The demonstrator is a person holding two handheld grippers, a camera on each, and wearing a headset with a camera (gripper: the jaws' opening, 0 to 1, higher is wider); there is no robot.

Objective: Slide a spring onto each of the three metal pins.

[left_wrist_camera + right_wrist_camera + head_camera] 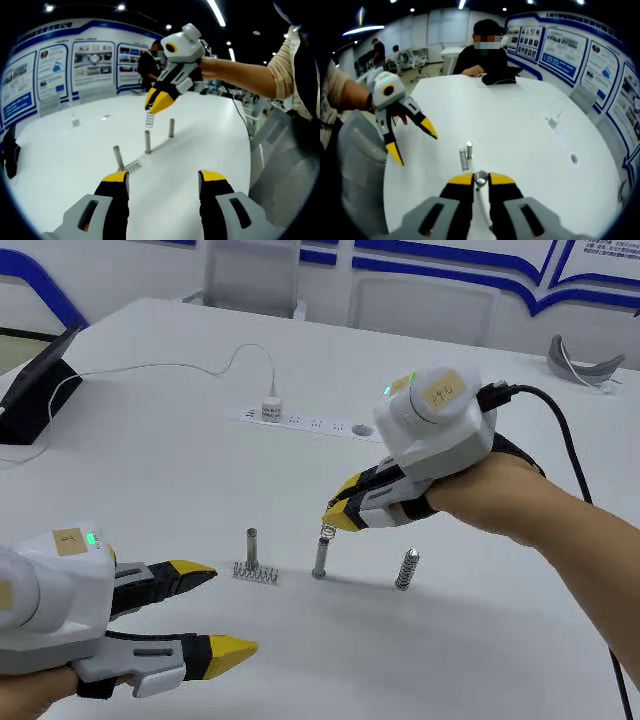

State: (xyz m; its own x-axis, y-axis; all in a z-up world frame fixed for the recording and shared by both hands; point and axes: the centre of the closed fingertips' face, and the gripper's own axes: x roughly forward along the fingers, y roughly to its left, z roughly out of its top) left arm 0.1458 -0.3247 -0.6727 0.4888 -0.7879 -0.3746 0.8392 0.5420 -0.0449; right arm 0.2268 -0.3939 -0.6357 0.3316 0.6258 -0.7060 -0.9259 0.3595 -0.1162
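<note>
While the R gripper (340, 516) hangs a spring (327, 532) just above the mid pin (320, 558), step: threading no. 2 of 3, by my read.
Done: right-hand pin (406, 568) already wears a coil.
To do: left pin (252, 545) bare; loose spring (255, 573) lies on the table (150, 460) right by its base.
Next move: line spring bore w/ pin tip, lower straight, then let go; a tilt would prob. snag the coil.
R jaws: nearly closed, pinching the spring's top end; bottom end at pin tip, can't tell if touching.
L gripper (225, 610): jaws spread wide, holding nothing, well apart from the pins.
</note>
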